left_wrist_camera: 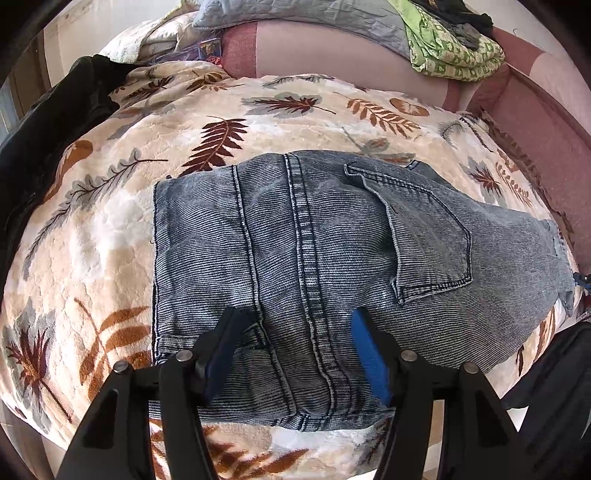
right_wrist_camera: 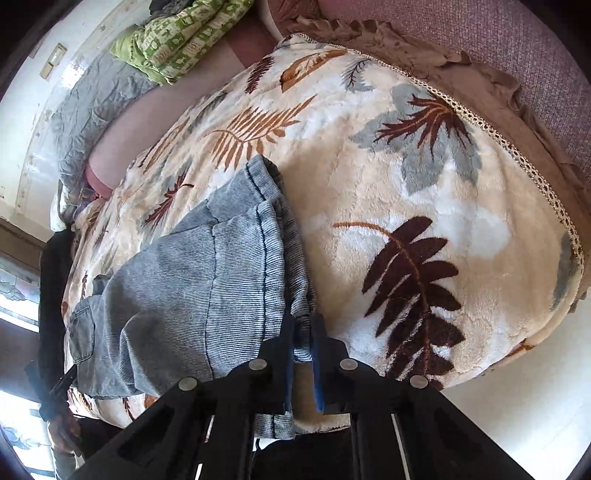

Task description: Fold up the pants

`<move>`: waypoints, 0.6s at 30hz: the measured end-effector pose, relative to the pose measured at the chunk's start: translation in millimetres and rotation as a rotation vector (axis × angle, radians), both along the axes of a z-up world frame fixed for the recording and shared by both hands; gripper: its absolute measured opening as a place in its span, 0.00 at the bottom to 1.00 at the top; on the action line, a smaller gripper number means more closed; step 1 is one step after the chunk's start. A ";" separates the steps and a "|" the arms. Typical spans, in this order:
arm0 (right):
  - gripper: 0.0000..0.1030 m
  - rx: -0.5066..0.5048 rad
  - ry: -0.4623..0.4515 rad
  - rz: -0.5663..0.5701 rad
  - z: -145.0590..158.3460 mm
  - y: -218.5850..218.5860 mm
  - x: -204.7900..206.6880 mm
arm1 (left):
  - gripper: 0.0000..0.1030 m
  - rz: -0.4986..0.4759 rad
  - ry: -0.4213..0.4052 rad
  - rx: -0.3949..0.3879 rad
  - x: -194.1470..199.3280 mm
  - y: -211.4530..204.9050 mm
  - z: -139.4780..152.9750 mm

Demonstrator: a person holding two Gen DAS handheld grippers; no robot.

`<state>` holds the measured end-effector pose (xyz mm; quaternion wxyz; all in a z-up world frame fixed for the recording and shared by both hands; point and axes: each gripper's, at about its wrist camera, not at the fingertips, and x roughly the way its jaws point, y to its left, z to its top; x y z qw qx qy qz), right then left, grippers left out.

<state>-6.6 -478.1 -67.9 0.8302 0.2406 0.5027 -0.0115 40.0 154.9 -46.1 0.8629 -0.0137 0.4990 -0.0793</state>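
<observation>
Blue-grey denim pants [left_wrist_camera: 306, 266] lie folded on a cream blanket with a leaf print [left_wrist_camera: 110, 229]. A back pocket [left_wrist_camera: 424, 236] faces up. My left gripper [left_wrist_camera: 295, 332] is open, its blue-padded fingers [left_wrist_camera: 369, 354] spread over the pants' near edge, holding nothing. In the right wrist view the pants [right_wrist_camera: 192, 288] lie at the left. My right gripper [right_wrist_camera: 303, 336] is shut on the pants' hem edge, with denim pinched between the pads.
A dark garment [left_wrist_camera: 55, 140] lies at the blanket's left. A grey pillow [left_wrist_camera: 295, 18] and green patterned cloth [left_wrist_camera: 450, 48] sit at the back on the pink bed [left_wrist_camera: 332, 55]. The blanket's lace edge [right_wrist_camera: 517, 155] runs along the right.
</observation>
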 end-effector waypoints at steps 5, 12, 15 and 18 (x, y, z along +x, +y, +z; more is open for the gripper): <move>0.02 -0.136 -0.014 0.018 28.7 12.3 -21.8 | 0.62 0.003 0.004 0.004 -0.1 -0.3 0.3; 0.07 -0.013 0.056 -0.091 -16.3 -28.6 -34.9 | 0.64 0.004 0.009 -0.001 2.6 0.1 -1.4; 0.09 0.014 -0.066 -0.050 13.7 -18.4 -24.6 | 0.66 0.006 0.013 0.002 5.0 0.6 -2.6; 0.23 -0.014 -0.104 0.010 28.0 -1.0 6.2 | 0.67 0.014 0.012 0.002 6.2 0.5 -3.0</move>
